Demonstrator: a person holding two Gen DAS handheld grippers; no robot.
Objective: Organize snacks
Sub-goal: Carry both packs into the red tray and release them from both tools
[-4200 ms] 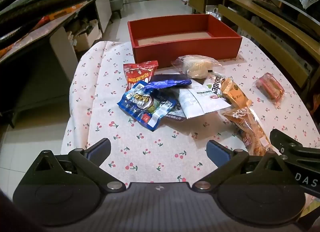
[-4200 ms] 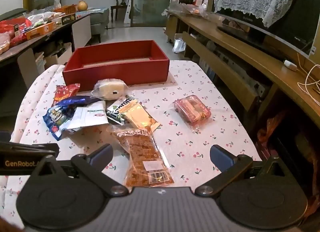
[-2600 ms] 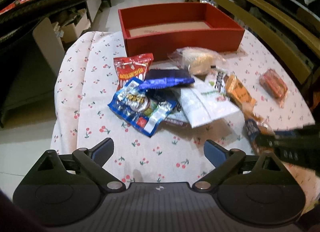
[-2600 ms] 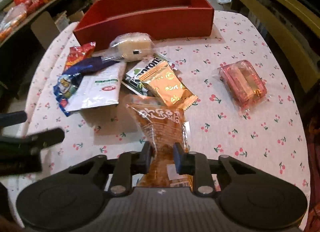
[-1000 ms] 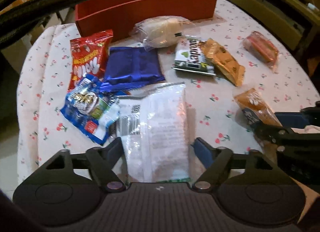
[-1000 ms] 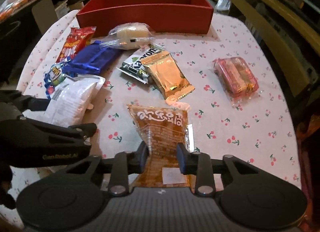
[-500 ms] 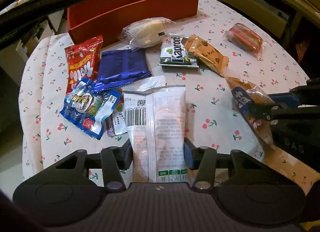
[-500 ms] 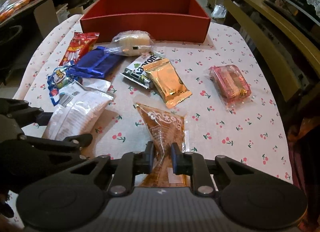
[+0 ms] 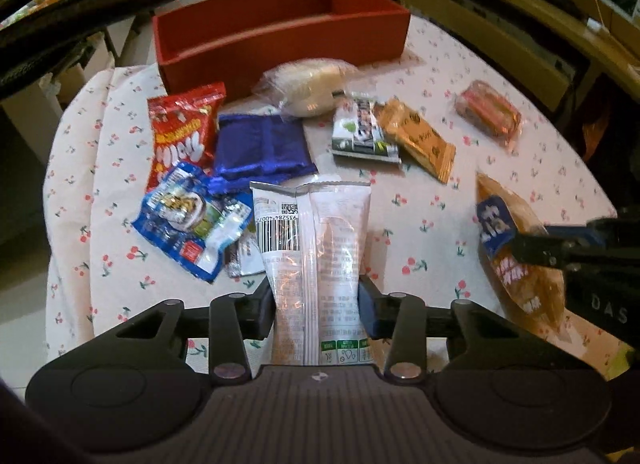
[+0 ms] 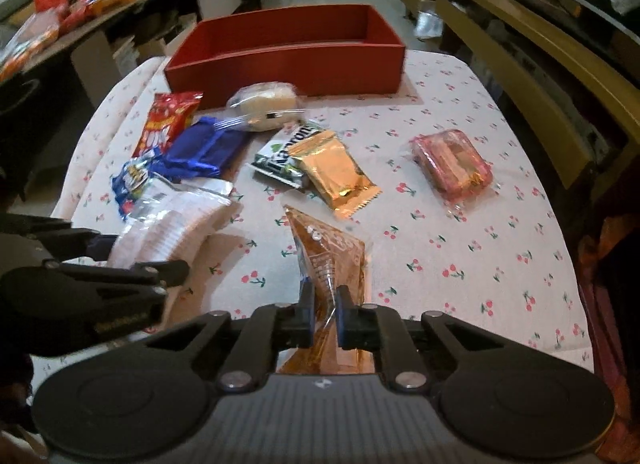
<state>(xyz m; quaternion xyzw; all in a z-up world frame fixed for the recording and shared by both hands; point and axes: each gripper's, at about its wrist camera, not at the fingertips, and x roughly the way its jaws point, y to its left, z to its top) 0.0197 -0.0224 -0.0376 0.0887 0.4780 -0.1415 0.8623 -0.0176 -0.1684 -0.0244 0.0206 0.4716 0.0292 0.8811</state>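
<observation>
Red box (image 9: 280, 38) seen at the far edge of the bench (image 9: 440, 200), open-topped; no snack is seen inside, only bare walls and floor in both views. A clear-wrapped pale bun (image 9: 308, 86) lies just in front of the box's near wall.

Left claw (image 9: 318, 310): jaws have just been closing and are pressed from both sides on the white packet (image 9: 316, 240), which is held lengthwise between the pads, barcode end pointing away towards the box. Its far end is lifted off the cloth in the right wrist view (image 10: 172, 224).

Right claw (image 10: 323, 318): jaws have just been closing, nearly together, pinching the crumpled near end of the orange-brown packet (image 10: 328, 252); the packet's far tip points towards the box. The same packet is seen in the left wrist view (image 9: 516, 256), gripped at its middle.

Loose on the cherry-print cloth between claws and box:
- red crisp bag (image 9: 184, 132), left side, just before the box
- dark blue packet (image 9: 260, 150) beside it, touching the white packet's far end
- blue-and-white bag (image 9: 188, 224) at the left of the white packet, with a small silver sachet (image 9: 244, 260) partly beneath it
- green-and-white packet (image 9: 362, 132) partly overlapped by a gold packet (image 9: 420, 142)
- pink-red clear tray pack (image 10: 452, 166), well apart at the right

A side table with more snack bags (image 10: 80, 0) stands at far left; wooden shelving (image 10: 540, 44) runs along the right.
</observation>
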